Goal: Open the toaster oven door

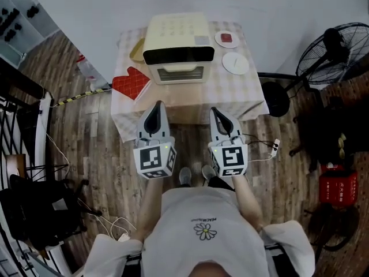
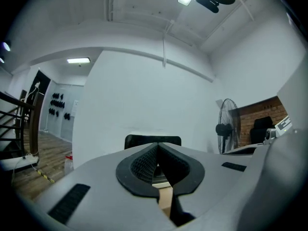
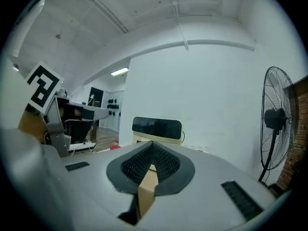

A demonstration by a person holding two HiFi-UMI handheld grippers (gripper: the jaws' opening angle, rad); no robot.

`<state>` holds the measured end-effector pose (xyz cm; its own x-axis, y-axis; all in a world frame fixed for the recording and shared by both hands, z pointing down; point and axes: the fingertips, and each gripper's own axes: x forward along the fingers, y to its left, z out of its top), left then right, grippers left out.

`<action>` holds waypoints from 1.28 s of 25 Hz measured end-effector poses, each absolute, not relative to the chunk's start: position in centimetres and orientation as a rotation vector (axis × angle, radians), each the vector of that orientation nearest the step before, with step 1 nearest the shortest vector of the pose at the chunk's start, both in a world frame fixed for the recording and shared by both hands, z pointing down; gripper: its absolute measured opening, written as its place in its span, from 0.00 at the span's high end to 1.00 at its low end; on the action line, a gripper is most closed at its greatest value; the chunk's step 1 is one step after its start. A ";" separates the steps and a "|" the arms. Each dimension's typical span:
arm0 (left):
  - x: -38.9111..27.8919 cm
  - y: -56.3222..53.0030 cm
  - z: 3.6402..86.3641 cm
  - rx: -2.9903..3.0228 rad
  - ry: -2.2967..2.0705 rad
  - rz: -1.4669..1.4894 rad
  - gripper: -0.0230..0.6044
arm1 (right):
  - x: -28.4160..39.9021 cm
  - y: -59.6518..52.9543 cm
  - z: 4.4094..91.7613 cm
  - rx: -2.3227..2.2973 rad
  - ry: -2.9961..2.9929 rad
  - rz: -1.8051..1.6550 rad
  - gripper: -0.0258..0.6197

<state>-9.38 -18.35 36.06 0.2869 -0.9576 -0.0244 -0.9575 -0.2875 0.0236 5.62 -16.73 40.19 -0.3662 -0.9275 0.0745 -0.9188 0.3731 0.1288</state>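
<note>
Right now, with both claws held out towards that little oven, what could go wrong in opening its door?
The left claw and right claw are shut, short of the table; unless one opens first, it may only shove the toaster oven.
The red oven mitt lies at the table's left edge near the left claw; it could be brushed off.
The white plate sits beside the oven; a wide swing might knock it.
</note>
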 end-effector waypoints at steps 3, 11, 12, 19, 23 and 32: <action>-9.3 -19.2 35.8 2.488 -1.933 -0.033 0.94 | 6.2 -17.4 38.9 1.699 -2.506 -0.092 0.95; -8.4 -19.9 34.7 2.472 -1.996 -0.064 0.94 | 8.1 -18.6 39.0 1.701 -2.542 -0.081 0.95; -8.4 -20.0 34.6 2.471 -2.002 -0.065 0.94 | 8.2 -18.7 38.9 1.700 -2.546 -0.080 0.95; -8.3 -20.1 34.4 2.472 -2.011 -0.067 0.94 | 8.5 -19.1 38.8 1.702 -2.557 -0.089 0.95; -8.4 -20.0 34.3 2.477 -2.013 -0.072 0.94 | 8.9 -19.1 38.9 1.721 -2.548 -0.077 0.95; -9.2 -19.4 34.5 2.464 -2.024 -0.054 0.94 | 9.0 -18.6 40.4 1.721 -2.527 -0.036 0.94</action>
<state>-9.20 -19.44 34.48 0.1944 -0.9793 -0.0560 -0.9809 -0.1939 -0.0152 8.97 -18.65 40.38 -0.3637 -0.9298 0.0560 -0.9278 0.3669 0.0669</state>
